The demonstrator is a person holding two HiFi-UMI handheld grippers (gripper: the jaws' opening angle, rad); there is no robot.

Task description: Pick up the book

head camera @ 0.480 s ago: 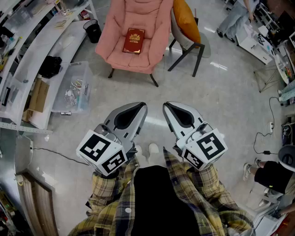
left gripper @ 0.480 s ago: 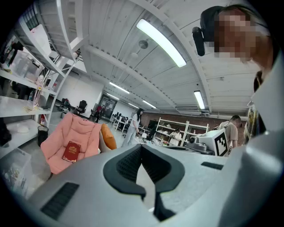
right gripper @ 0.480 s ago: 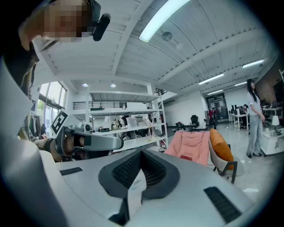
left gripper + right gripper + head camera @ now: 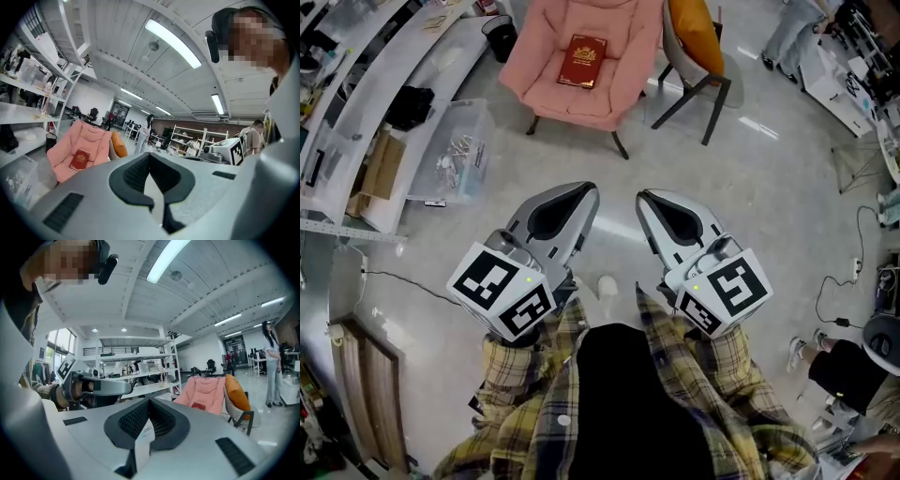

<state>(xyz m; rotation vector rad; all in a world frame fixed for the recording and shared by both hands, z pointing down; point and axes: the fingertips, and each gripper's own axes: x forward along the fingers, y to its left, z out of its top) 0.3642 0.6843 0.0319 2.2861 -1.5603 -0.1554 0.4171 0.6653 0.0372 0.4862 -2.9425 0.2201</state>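
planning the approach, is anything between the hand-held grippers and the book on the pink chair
Nothing visible does. Only bare floor lies between the left hand-held gripper, the right hand-held gripper and the pink armchair holding the book. The plastic bin sits off to the left of that path.

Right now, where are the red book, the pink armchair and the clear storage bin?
red book (image 4: 582,61): head view, cover centre.
pink armchair (image 4: 581,105): head view, seat's front edge.
clear storage bin (image 4: 450,105): head view, far rim.
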